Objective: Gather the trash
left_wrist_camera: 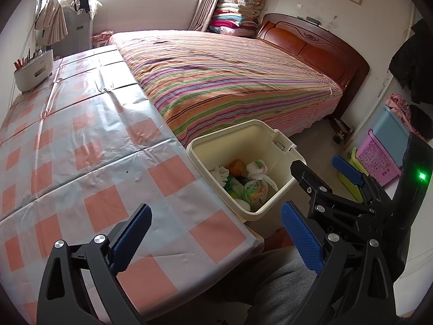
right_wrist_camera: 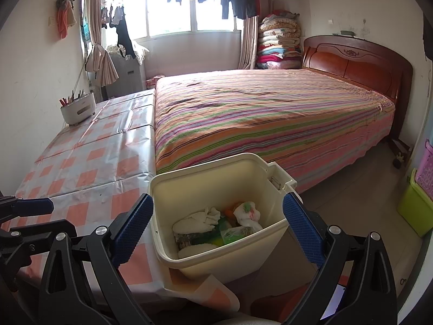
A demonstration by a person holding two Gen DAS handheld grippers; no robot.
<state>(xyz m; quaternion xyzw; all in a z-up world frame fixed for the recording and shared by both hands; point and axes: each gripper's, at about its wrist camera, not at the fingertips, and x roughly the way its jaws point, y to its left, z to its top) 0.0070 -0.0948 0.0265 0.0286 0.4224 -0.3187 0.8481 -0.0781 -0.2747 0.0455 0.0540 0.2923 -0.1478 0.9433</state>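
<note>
A cream trash bin (left_wrist_camera: 253,140) (right_wrist_camera: 216,173) stands on the floor against the table's right edge, lid off. It holds crumpled tissues, tied plastic bags and wrappers (left_wrist_camera: 250,182) (right_wrist_camera: 216,227). A small white scrap (left_wrist_camera: 138,176) lies on the pink-and-white checked tablecloth (left_wrist_camera: 89,140) (right_wrist_camera: 89,168). My left gripper (left_wrist_camera: 216,234) (right_wrist_camera: 51,216) hovers open and empty over the table's near corner, left of the bin. Open and empty as well, my right gripper (right_wrist_camera: 218,228) (left_wrist_camera: 326,170) is held above the bin's near rim.
A striped bed (left_wrist_camera: 230,73) (right_wrist_camera: 270,116) with a wooden headboard butts against the table and bin. A white caddy of pens (left_wrist_camera: 33,70) (right_wrist_camera: 78,109) sits at the table's far left. Purple (left_wrist_camera: 376,159) and green (right_wrist_camera: 414,208) baskets stand on the floor at right.
</note>
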